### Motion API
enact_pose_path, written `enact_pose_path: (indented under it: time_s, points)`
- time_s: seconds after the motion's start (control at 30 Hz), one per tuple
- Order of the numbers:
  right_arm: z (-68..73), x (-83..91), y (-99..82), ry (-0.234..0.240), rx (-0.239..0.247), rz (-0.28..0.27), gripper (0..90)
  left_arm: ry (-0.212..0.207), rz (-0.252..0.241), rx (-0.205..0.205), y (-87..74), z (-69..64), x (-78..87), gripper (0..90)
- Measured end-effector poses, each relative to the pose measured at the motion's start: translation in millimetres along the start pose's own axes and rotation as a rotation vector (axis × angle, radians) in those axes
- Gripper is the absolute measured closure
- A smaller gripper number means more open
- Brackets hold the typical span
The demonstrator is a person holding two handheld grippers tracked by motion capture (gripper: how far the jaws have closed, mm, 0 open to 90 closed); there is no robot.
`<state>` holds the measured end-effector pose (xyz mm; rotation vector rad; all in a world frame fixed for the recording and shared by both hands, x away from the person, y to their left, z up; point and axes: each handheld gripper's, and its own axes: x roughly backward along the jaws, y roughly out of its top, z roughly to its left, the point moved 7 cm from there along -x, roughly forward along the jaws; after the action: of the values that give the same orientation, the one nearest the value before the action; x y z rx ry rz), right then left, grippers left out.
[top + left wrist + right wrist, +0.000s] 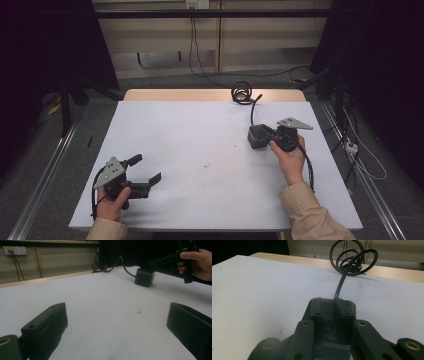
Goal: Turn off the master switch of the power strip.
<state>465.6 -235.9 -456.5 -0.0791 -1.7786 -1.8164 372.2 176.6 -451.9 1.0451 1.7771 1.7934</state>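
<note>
Two jaws of the right gripper (331,315) are closed on a small dark box (258,136), one on each side, so the box sits pinched between them. It rests on the white counter (200,130) at about two o'clock from the middle, likely steadied there by the right hand (290,157). A black cable (340,285) leaves the box's far end and runs to a loose coil (241,92) at twelve o'clock by the counter's wooden edge. The left gripper (148,170) waits at eight o'clock, jaws spread wide and holding nothing, pointed across at the box, seemingly ready to help, in the left hand (112,202)
</note>
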Motion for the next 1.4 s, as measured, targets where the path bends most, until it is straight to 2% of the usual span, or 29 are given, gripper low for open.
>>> enact_pose_path:
  time_s: [0.77,1.4]
  points:
    - [-1.9,-2.7,1.0,0.008,0.000,0.003,90.0,0.003,0.004,-0.007,-0.4,0.8,-0.4,3.2]
    - [-2.2,-5.7,-4.3,0.010,0.010,0.040,90.0,0.003,0.003,-0.006,-0.3,0.9,-0.4,3.3]
